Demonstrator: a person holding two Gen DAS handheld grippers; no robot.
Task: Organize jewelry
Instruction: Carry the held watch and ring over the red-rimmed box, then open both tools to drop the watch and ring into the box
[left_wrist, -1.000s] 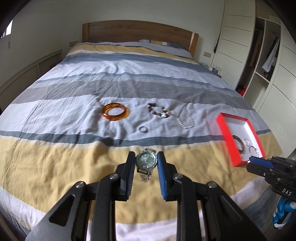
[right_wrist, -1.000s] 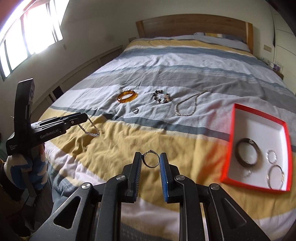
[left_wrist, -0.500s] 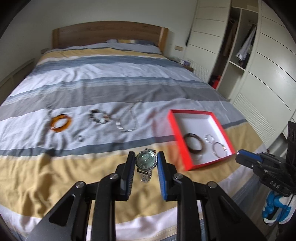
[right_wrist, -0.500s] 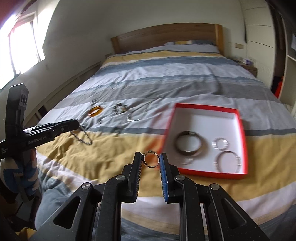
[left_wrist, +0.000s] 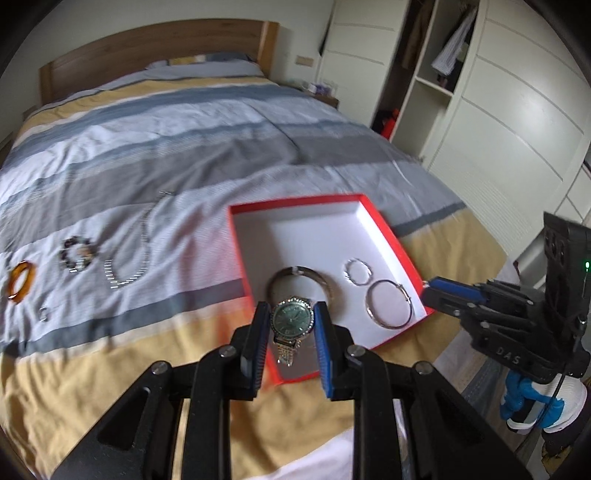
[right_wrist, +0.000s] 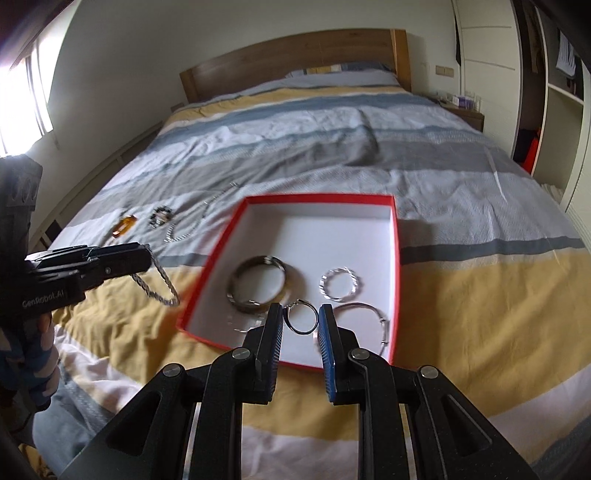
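Both grippers have moved over the red box (right_wrist: 395, 258). The left gripper (left_wrist: 291, 325) clamps the watch (left_wrist: 292, 319); the right gripper (right_wrist: 301, 321) clamps a ring (right_wrist: 303, 320).

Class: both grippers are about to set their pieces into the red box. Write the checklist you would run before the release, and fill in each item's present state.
1. Watch clamped in the left gripper: ok.
2. Ring clamped in the right gripper: ok.
3. Red box open: ok.
4. Bare white floor left in the box: ok.
5. Ring clear of the dark bangle and the silver hoop below: cannot tell.
6. Watch strap fully over the box: not ok; it dangles outside the left wall.
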